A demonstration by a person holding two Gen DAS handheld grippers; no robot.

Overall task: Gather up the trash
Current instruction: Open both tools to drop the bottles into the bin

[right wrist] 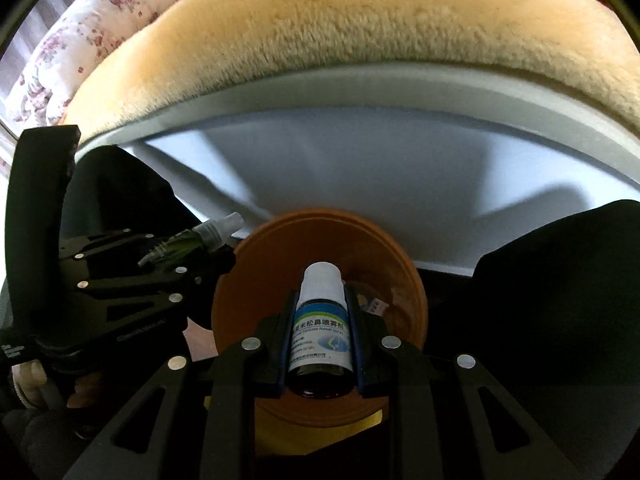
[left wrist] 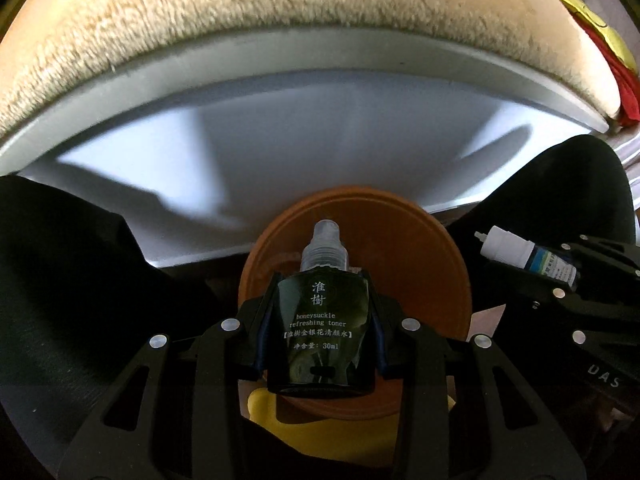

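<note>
My left gripper [left wrist: 322,320] is shut on a dark green toner bottle [left wrist: 320,328] with a clear cap, held over an orange round bin [left wrist: 432,280]. My right gripper [right wrist: 322,332] is shut on a small nasal spray bottle [right wrist: 320,332] with a white cap and blue-green label, also held above the orange bin [right wrist: 400,264]. The right gripper and spray bottle [left wrist: 520,254] show at the right of the left wrist view. The left gripper and toner bottle [right wrist: 200,236] show at the left of the right wrist view.
A bed with a fuzzy cream blanket [left wrist: 280,20] and white frame [left wrist: 320,140] fills the background. A floral quilt [right wrist: 80,40] lies at the far left. Red and yellow fabric [left wrist: 608,48] sits at the right. Something yellow [left wrist: 268,404] lies under the bin. Dark cloth [right wrist: 560,280] flanks the bin.
</note>
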